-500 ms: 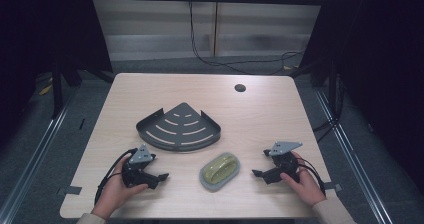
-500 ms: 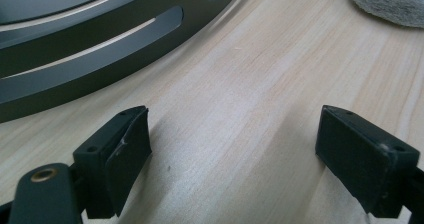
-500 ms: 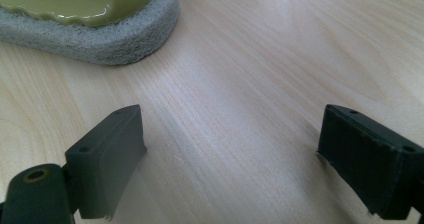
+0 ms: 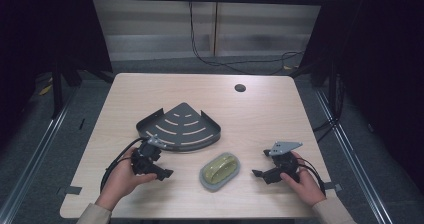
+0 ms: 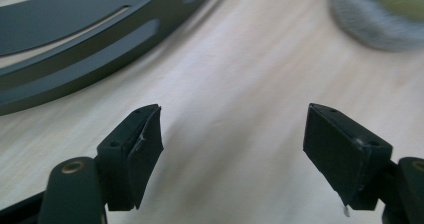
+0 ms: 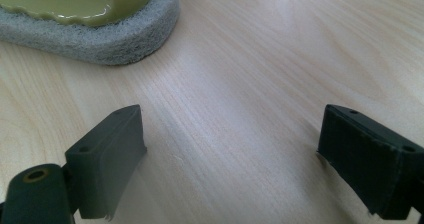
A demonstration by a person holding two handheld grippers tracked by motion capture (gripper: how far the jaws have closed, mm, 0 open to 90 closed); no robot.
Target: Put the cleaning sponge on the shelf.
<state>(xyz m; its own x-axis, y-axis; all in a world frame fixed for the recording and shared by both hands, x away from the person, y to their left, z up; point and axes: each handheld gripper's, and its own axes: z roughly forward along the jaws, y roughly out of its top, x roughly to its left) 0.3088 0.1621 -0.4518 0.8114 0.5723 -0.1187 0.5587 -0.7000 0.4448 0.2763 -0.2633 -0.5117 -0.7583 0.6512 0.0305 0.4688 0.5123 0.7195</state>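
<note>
No text, label, brand, number or sign can be read in these pictures. The surfaces that show carry no writing that I can make out.
</note>
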